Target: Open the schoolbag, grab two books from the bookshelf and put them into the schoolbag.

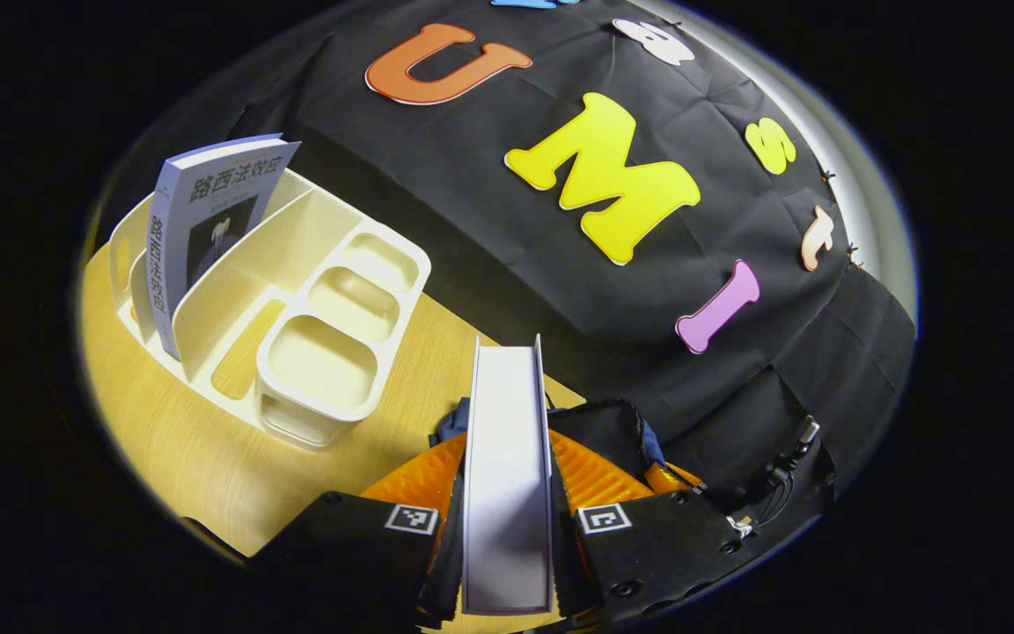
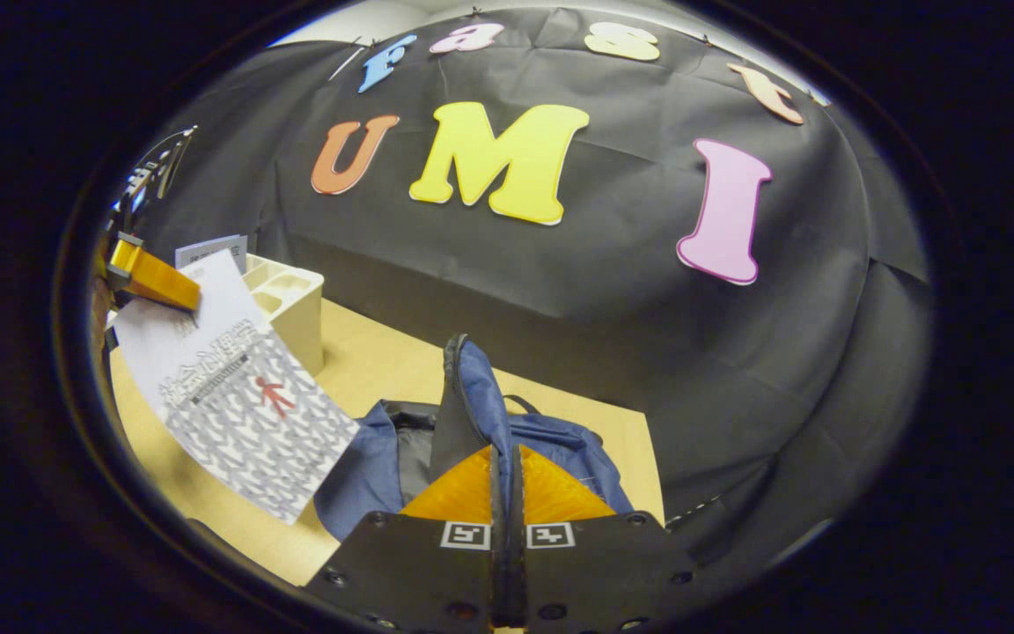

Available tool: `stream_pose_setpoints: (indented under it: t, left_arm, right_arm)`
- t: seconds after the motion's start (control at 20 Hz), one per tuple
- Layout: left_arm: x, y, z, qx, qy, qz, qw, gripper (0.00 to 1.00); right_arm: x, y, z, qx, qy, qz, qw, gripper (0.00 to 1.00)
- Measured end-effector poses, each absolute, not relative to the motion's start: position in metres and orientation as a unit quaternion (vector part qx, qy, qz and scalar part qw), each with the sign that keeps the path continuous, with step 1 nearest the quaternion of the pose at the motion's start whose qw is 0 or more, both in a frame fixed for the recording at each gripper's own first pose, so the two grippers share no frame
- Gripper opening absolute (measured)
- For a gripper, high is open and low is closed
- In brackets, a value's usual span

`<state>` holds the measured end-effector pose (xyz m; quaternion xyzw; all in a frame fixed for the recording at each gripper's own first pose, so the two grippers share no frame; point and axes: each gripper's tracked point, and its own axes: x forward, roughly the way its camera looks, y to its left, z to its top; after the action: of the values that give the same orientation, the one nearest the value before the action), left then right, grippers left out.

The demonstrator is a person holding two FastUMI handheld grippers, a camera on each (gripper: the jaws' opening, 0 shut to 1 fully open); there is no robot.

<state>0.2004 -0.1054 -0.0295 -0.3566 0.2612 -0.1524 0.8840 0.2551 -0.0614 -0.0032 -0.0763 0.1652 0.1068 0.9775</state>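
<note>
In the left gripper view, the left tongs are clamped on a book seen edge-on, its pale fore-edge running up between the two fingers. Beyond it on the wooden counter stands the cream bookshelf, with one more book leaning upright in its rear slot and its other compartments bare. Just past the held book, a dark corner of the schoolbag shows.

In the right gripper view, the right tongs are pinched almost fully together on a raised blue flap of the schoolbag, holding the mouth up and open; the bag lies on the counter with its dark lining showing. To the left, the other gripper carries the patterned book tilted in the air, over the counter just beside the bag's opening and not yet inside.

So I judge the bag opened and the first book lifted from the shelf, on its way in. Dropping it in, then fetching the second book, remains.
</note>
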Motion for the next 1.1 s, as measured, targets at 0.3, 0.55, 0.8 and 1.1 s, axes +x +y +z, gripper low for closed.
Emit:
stream_pose_setpoints:
  t: [0.3, 0.55, 0.8, 1.1]
  left_arm:
    - [0.243, -0.187, -0.037, -0.388, 0.27, -0.174, 0.864, 0.44]
    - [0.277, -0.233, -0.058, -0.426, 0.275, -0.163, 0.846, 0.44]
    - [0.293, -0.266, -0.101, -0.472, 0.298, -0.156, 0.815, 0.43]
    - [0.296, -0.283, -0.126, -0.448, 0.28, -0.142, 0.837, 0.43]
  right_arm:
    - [0.259, -0.079, 0.012, -0.08, 0.154, 0.092, 0.981, 0.0]
    - [0.261, -0.093, 0.033, -0.08, 0.136, 0.078, 0.984, 0.0]
    - [0.262, -0.09, 0.033, -0.071, 0.135, 0.088, 0.984, 0.0]
    - [0.262, -0.091, 0.033, -0.063, 0.126, 0.09, 0.986, 0.0]
